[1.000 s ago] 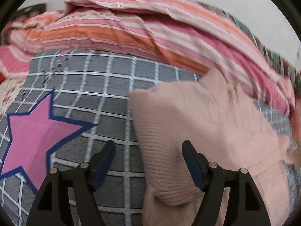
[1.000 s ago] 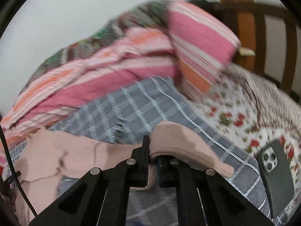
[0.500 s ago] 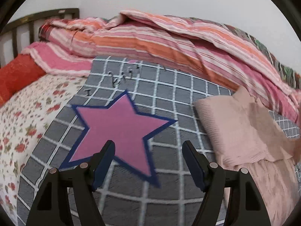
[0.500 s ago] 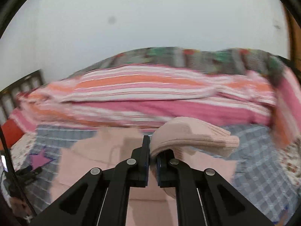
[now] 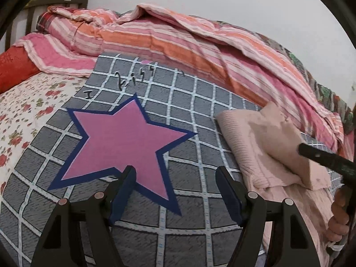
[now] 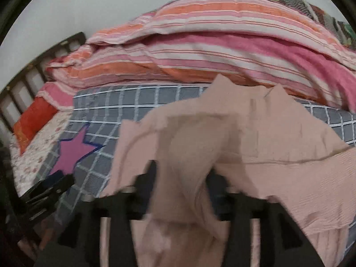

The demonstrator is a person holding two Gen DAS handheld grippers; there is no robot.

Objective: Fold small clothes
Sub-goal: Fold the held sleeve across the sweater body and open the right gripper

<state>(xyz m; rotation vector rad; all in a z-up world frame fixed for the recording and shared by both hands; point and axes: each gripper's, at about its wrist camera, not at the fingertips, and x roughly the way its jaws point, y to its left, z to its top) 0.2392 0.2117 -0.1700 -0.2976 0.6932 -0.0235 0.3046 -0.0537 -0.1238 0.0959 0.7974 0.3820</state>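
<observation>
Two claws over one pink sweater on the bed.
Left claw [image 5: 175, 191] tilted down, jaws wide, nothing between them, above the pink star [image 5: 124, 138] on the grey checked blanket [image 5: 200, 102]. Right claw [image 6: 181, 178] tilted down over the sweater [image 6: 255, 138], jaws opening, a fold of it draped loose between them. Sweater lies right of the star, near the striped quilt [image 5: 178, 37]. One hand [image 5: 338, 220] visible at the right claw's handle.

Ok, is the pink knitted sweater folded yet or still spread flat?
Partly folded. In the left wrist view the pink knitted sweater has a sleeve flap doubled over its body on the grey checked sheet; its lower part still lies flat.
</observation>
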